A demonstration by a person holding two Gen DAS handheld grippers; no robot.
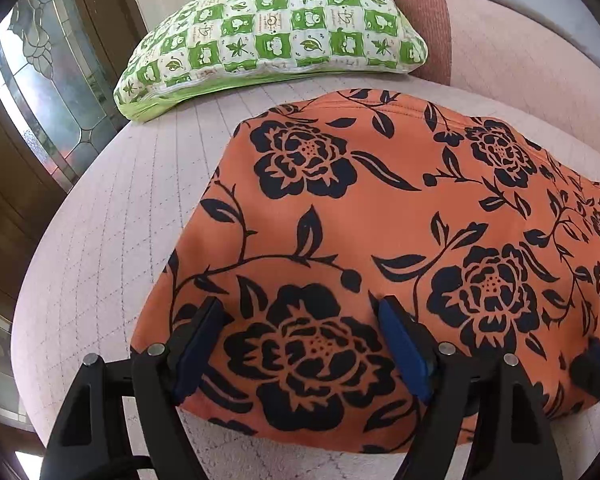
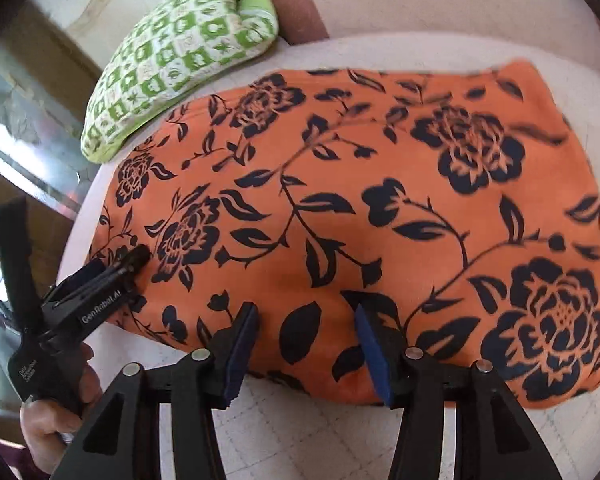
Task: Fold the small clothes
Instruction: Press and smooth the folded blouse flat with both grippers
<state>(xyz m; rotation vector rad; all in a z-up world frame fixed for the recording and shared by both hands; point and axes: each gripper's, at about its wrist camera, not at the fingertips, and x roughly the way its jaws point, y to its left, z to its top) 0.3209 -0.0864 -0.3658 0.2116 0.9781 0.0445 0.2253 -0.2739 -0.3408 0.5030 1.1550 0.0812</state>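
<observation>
An orange garment with black flower print (image 1: pixel 380 216) lies flat on a pale pink quilted bed (image 1: pixel 112 240). It also fills the right wrist view (image 2: pixel 360 216). My left gripper (image 1: pixel 300 312) is open, its blue-padded fingers over the garment's near left edge. My right gripper (image 2: pixel 306 312) is open over the near edge, further right. The left gripper also shows at the left of the right wrist view (image 2: pixel 116 268), its tips at the cloth's left edge. The tip of the right gripper shows at the right edge of the left wrist view (image 1: pixel 596 364).
A green and white checked pillow (image 1: pixel 276 32) lies beyond the garment. A brown cushion (image 1: pixel 424 24) and a pink backrest (image 1: pixel 520 52) stand behind. A wooden door with leaded glass (image 1: pixel 40 92) is to the left, past the bed's rounded edge.
</observation>
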